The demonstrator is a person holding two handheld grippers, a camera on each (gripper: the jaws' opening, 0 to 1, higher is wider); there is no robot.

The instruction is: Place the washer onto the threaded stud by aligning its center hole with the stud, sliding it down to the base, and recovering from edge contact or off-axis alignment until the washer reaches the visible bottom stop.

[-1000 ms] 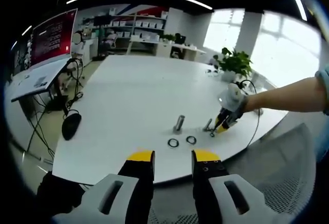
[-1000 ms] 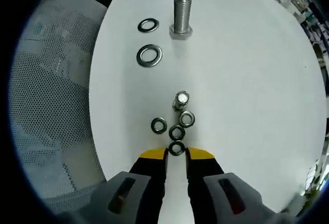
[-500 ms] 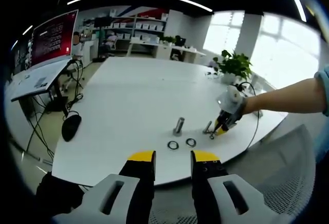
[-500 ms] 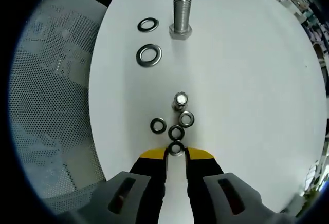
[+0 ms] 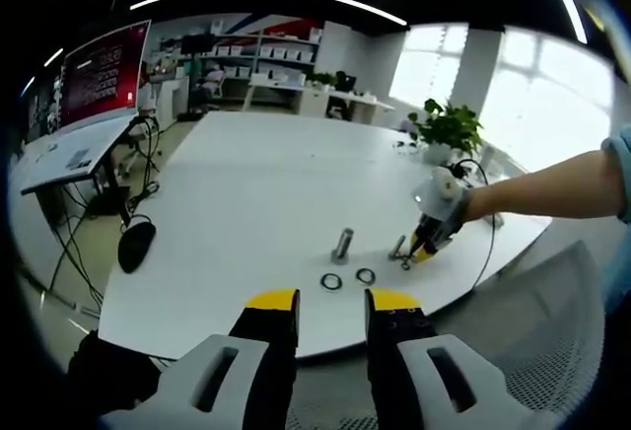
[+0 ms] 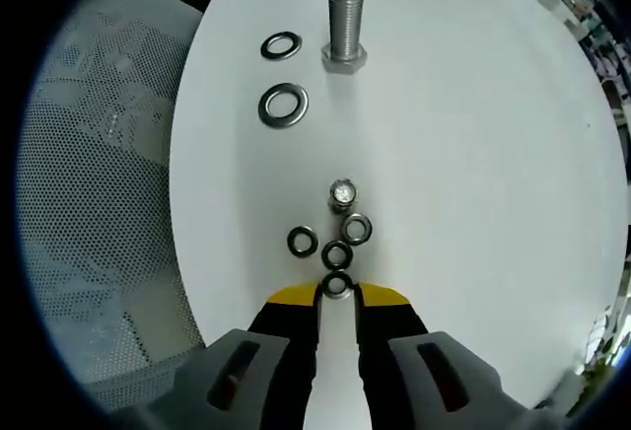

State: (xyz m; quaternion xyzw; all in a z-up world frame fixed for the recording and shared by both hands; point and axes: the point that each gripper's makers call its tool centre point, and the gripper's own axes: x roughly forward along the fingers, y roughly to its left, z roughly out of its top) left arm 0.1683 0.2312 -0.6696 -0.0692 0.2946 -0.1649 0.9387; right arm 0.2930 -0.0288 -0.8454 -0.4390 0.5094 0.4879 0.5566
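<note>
1. Right gripper view: the right tool [image 6: 337, 294] sits low over the white desk [image 6: 473, 154], its two yellow-tipped jaws drawn close on a small dark washer [image 6: 337, 285] that lies flat between the tips, hole facing up.
2. Just beyond it two more small washers lie almost in line, a middle washer [image 6: 337, 254] and a far washer [image 6: 355, 228], with a fourth, the side washer [image 6: 303, 242], a little apart toward the desk's near edge.
3. Right past this cluster stands the small threaded stud [image 6: 342, 194], upright on the desk, its long axis pointing straight up so that its round top faces the camera.
4. Farther along the desk a large bolt [image 6: 344, 26] stands upright on its hex head, threaded end up.
5. Beside it, toward the desk edge, lie two large washers flat: one [image 6: 284, 106] nearer the tool, one [image 6: 281, 45] level with the bolt.
6. Off the desk edge is a grey mesh chair [image 6: 99, 203].
7. Left gripper view: the left tool [image 5: 330, 310] is held off the desk edge, jaws apart with nothing between them, well away from the parts.
8. A person's forearm [image 5: 552, 185] reaches across to the right tool [image 5: 419, 250] at the stud.
</note>
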